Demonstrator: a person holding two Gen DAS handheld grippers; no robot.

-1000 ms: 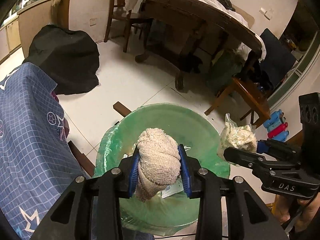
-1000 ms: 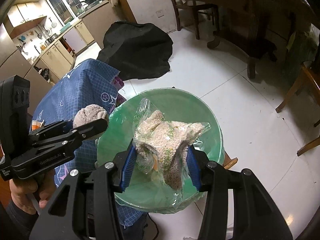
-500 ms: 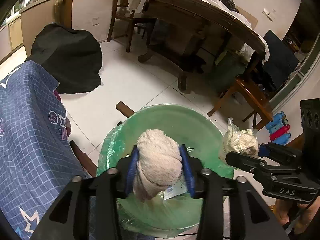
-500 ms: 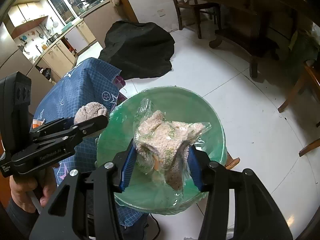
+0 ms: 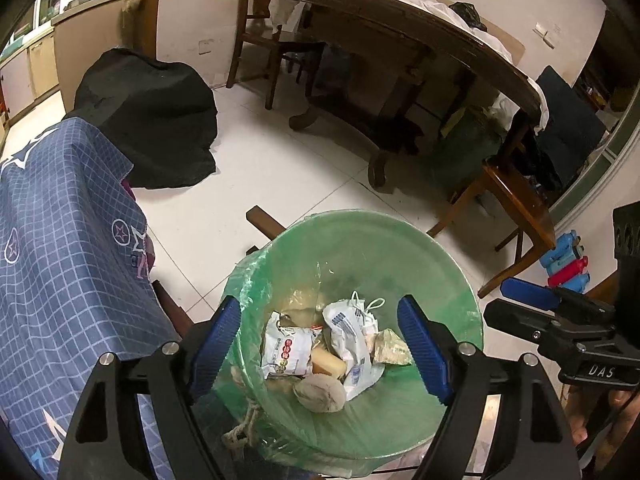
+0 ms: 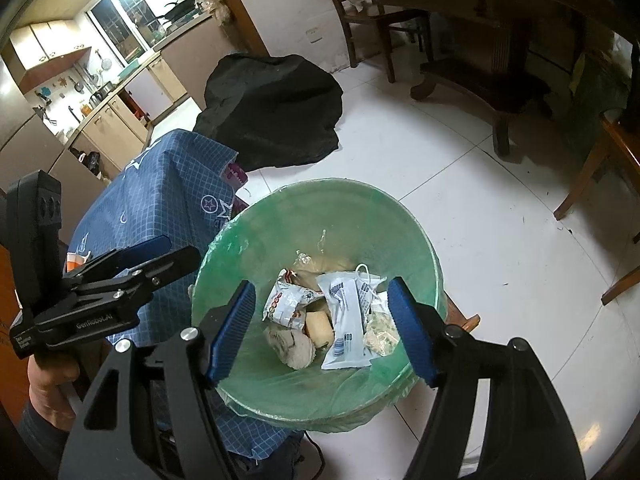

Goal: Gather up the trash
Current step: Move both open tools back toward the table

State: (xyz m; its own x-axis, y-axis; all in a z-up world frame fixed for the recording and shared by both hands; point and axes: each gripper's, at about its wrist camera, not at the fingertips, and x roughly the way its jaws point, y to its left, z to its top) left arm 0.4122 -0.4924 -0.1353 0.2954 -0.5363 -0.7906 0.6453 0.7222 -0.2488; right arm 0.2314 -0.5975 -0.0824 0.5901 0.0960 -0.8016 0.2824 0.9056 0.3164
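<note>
A bin lined with a green bag stands on the white floor below both grippers. In it lie a beige cloth wad, a clear bag of crumbs, white wrappers and other trash. My left gripper is open and empty above the bin. My right gripper is open and empty above it too. The right gripper shows at the right edge of the left wrist view, the left gripper at the left of the right wrist view.
A blue checked cloth covers something left of the bin. A black covered heap sits behind it. A dark wooden table and chairs stand across the floor. Blue and red bottles lie at right.
Both grippers opened. The cloth wad dropped from the left gripper and the crumb bag from the right, and both now lie in the bin.
</note>
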